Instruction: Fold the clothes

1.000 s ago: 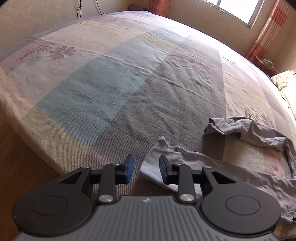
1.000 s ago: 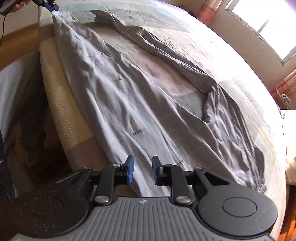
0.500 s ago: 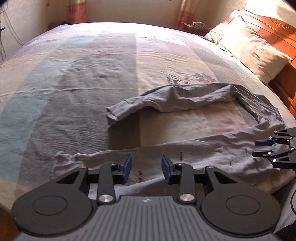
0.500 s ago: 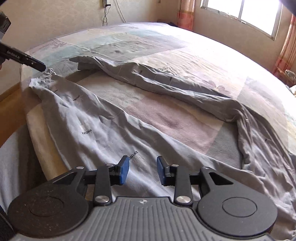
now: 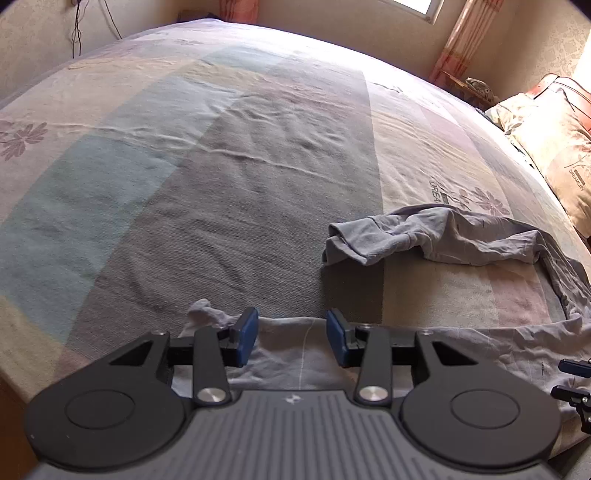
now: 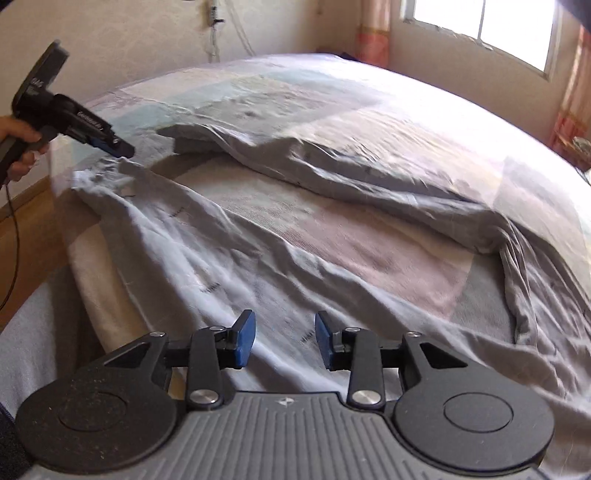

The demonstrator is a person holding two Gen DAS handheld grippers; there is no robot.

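A wide bed (image 5: pixel 229 155) fills the room, its cover laid in pale blue, grey, cream and pink blocks with flower prints; a window (image 6: pixel 484 22) stands bright beyond the far side, curtains (image 5: pixel 454 40) hang at the wall, and a pillow (image 5: pixel 554 147) lies at the head end on the right of the left wrist view; a grey garment (image 5: pixel 436 240) lies loosely spread along the near edge of the bed, one sleeve curling back across the cover with its cuff folded over, the other stretched along the edge towards a crumpled end; the left gripper (image 5: pixel 291 338) points down over that near sleeve, its blue pads part-way apart and opening, cloth lying beneath the gap but not pinched; the right gripper (image 6: pixel 284 338) hangs over the garment's body near the bed edge, jaws likewise part-way apart and opening, nothing pressed between them; in the right wrist view a hand (image 6: pixel 20 144) holds the left gripper at the far left, its tip just above the crumpled sleeve end; that view is somewhat blurred.
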